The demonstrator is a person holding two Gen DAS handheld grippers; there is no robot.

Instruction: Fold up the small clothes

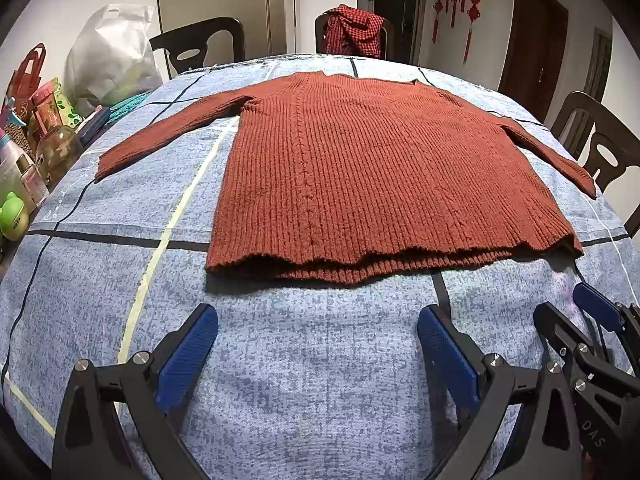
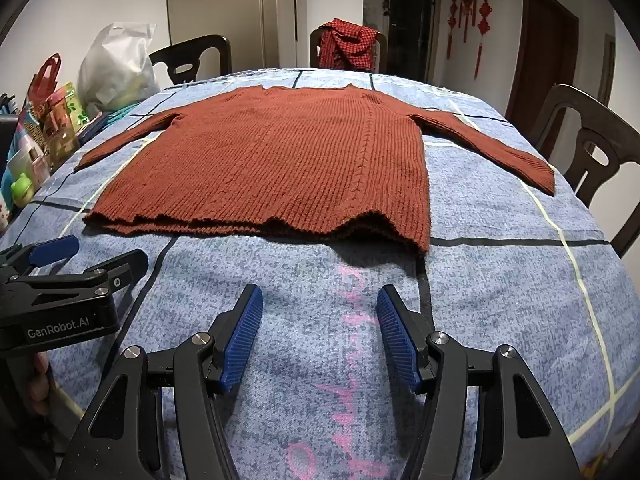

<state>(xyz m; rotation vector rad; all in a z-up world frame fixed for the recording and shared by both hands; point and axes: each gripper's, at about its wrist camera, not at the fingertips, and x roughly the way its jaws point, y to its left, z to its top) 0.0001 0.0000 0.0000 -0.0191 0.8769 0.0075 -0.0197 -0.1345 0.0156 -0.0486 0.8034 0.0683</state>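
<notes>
A rust-red ribbed knit sweater lies flat on the blue checked tablecloth, hem toward me, both sleeves spread out to the sides. It also shows in the right wrist view. My left gripper is open and empty, a little short of the hem. My right gripper is open and empty, also short of the hem, near the sweater's right corner. The right gripper shows at the left wrist view's right edge; the left gripper shows at the right wrist view's left edge.
Bottles, jars and boxes crowd the table's left edge, with a white plastic bag behind them. Dark wooden chairs stand around the table; the far one carries a red checked garment. Another chair stands at the right.
</notes>
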